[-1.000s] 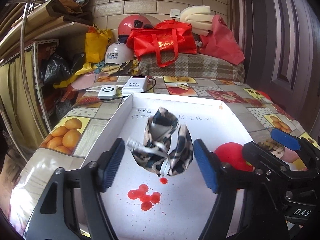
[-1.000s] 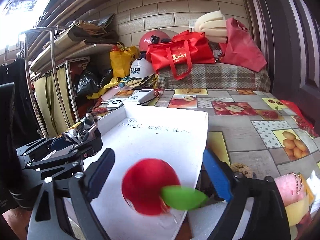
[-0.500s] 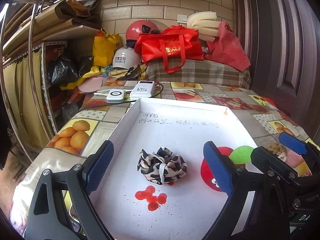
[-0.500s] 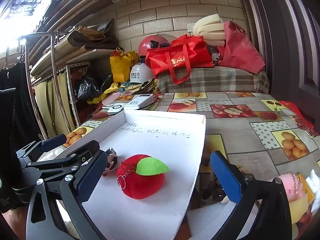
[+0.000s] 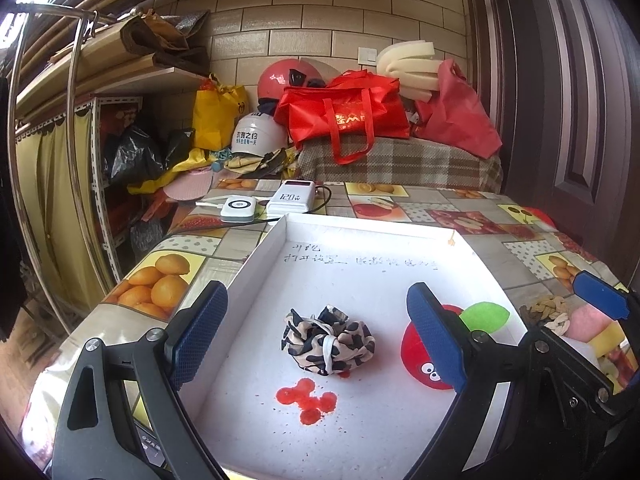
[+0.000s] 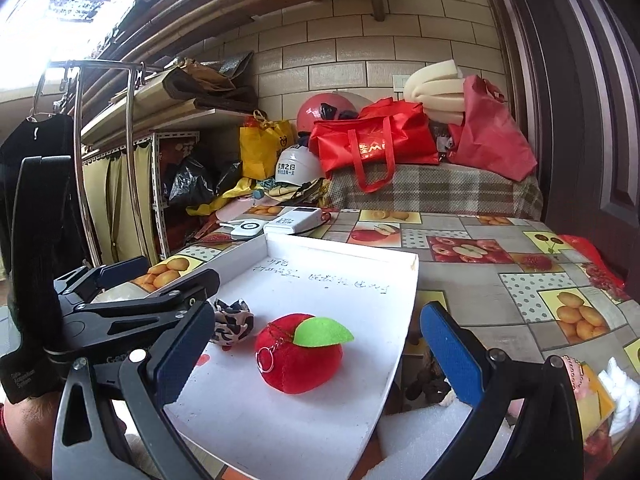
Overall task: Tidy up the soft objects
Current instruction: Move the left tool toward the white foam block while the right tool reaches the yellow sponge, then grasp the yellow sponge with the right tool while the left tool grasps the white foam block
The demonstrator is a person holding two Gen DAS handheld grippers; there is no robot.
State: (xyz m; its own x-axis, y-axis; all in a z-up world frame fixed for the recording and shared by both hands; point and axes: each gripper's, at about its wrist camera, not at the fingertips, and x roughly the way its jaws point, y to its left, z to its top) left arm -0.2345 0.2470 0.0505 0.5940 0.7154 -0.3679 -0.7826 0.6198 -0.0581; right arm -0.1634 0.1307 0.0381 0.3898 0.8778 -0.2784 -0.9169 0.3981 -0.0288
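A black-and-cream patterned scrunchie [image 5: 329, 339] lies in the white foam tray [image 5: 360, 248]; it also shows in the right wrist view [image 6: 232, 325]. A red plush apple [image 6: 299, 354] with a green leaf and key ring rests in the tray to its right, partly behind my left finger in the left wrist view [image 5: 424, 364]. My left gripper [image 5: 318, 340] is open and empty above the scrunchie. My right gripper [image 6: 316, 364] is open and empty, raised before the apple.
Pink and yellow soft items [image 6: 592, 384] and a brown scrunchie [image 5: 546, 312] lie right of the tray on the fruit-print tablecloth [image 6: 520, 280]. Two power banks [image 5: 292, 196] sit behind the tray. Bags and helmets are piled at the back [image 5: 344, 116].
My left gripper let go of the scrunchie, which dropped into the tray. My right gripper let go of the apple. Both grippers pulled back and up.
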